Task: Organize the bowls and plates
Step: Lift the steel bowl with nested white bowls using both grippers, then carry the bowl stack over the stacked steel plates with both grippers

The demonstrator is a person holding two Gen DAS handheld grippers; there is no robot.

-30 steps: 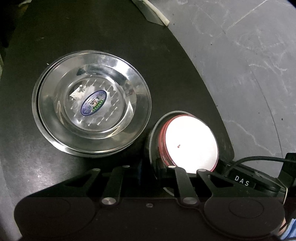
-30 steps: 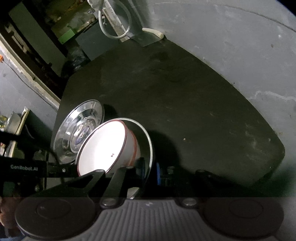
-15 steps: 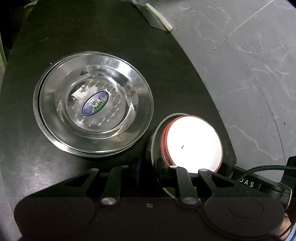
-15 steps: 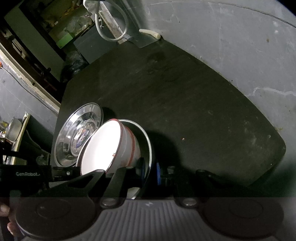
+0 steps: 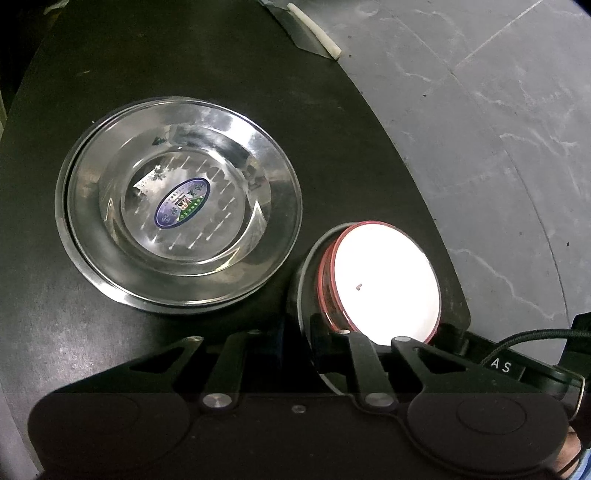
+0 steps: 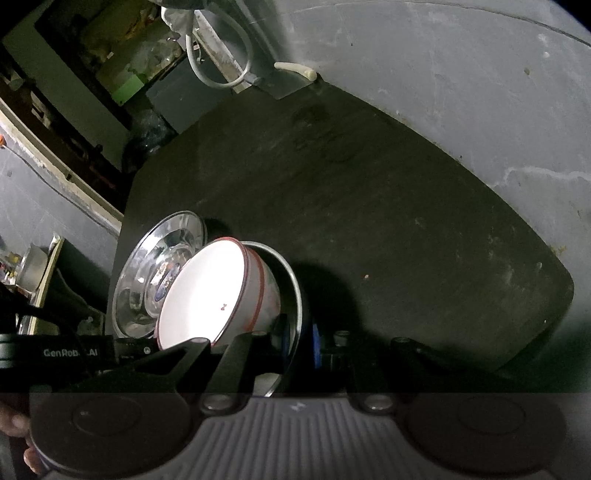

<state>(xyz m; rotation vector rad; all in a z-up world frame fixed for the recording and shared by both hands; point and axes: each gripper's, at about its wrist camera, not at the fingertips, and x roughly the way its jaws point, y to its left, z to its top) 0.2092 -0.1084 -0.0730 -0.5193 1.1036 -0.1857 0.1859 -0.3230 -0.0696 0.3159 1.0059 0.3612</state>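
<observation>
Left wrist view, left of frame: stacked steel plates [image 5: 177,236] lie flat on the dark table [image 5: 184,81], an oval blue sticker [image 5: 182,201] in the top plate's centre. Just right of the stack, lower centre-right: white bowl [image 5: 384,284] with red rim, nested in a steel bowl [image 5: 301,291], both tipped on edge with the opening toward the camera. Left gripper [image 5: 295,343] is clamped on the near rim of the nested bowls; one finger sits inside the rim, the other outside it. Right gripper's black body with a cable shows at lower right, behind the bowls. Upper centre: a white tube [image 5: 314,31] on a clear sheet at the table edge; grey marbled floor [image 5: 498,129] fills the right. Right wrist view, lower left: plates [image 6: 147,280] seen partly behind the white bowl [image 6: 203,295], which blocks their right side; the steel bowl [image 6: 291,295] wraps it. Left gripper's body lies across the lower left, a hand [image 6: 18,435] at the frame edge. Right gripper [image 6: 306,350] pinches the steel bowl rim, jaws closed on it. Centre and right: bare table [image 6: 369,203]. Top: white hose [image 6: 218,66], tube [image 6: 295,68], dark clutter upper left, too dim to tell.
</observation>
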